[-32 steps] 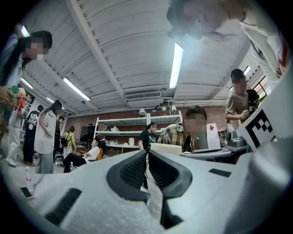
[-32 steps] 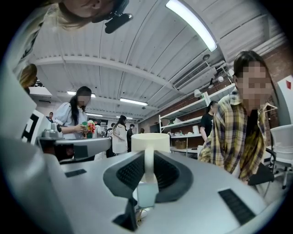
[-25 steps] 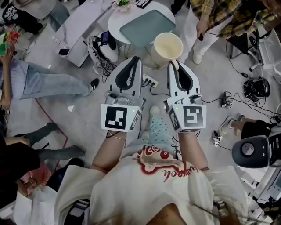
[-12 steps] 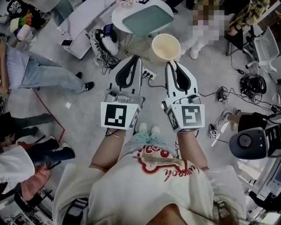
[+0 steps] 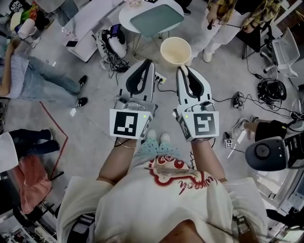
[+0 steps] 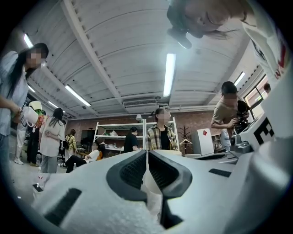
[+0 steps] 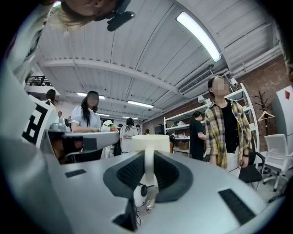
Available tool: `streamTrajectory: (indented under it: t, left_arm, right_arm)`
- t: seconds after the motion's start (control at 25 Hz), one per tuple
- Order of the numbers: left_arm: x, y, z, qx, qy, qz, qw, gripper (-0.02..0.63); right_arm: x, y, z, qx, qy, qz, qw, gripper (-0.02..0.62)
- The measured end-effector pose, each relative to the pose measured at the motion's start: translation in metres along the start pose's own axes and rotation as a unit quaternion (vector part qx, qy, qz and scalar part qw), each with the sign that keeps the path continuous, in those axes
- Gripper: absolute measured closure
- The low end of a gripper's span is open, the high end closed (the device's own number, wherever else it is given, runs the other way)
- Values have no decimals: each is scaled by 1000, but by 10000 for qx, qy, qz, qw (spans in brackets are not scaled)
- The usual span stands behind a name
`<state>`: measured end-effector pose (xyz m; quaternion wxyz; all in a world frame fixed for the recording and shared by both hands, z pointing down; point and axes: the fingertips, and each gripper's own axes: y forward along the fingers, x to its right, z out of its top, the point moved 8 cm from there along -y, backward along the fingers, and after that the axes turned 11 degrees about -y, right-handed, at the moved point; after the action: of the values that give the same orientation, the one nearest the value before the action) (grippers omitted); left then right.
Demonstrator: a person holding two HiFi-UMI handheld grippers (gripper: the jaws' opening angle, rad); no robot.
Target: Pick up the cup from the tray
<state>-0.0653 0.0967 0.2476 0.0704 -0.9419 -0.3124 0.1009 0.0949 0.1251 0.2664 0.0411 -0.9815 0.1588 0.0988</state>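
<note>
**Cup off the tray, carried in the right gripper**

The left gripper [image 5: 146,64] rode beside its partner with jaws together and nothing between them. It was idle for this job. Up and a little right of it, the grey-green tray [image 5: 156,19] sat bare on a round white table [image 5: 124,13]. The cream cup [image 5: 175,51] was well clear of that tray, out over the floor [image 5: 95,118] and just ahead of the right gripper [image 5: 183,70]. In the right gripper view the pads were clamped on the cup's handle, a narrow white strip standing between them, and the cup's body showed just beyond the tips.

Judgement: the pick-up itself looked done, and the step in hand was the carry-away. The next move would call for a steady, level wrist and an unbroken squeeze. The whole cup hung off a thin handle and could swing or slip if the gripper rolled.

The cup stood upright with its mouth facing up, long axis vertical. The handle pointed back toward the person and ran top to bottom down the near side.
</note>
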Motion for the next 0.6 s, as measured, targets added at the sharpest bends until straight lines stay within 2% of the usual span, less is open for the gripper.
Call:
streamTrajectory:
  t: [0.6]
  left_arm:
    - [-1, 7, 7, -14, -31, -55, 10000, 580]
  right_arm:
    - [3, 3, 6, -3, 49, -96, 9999, 540]
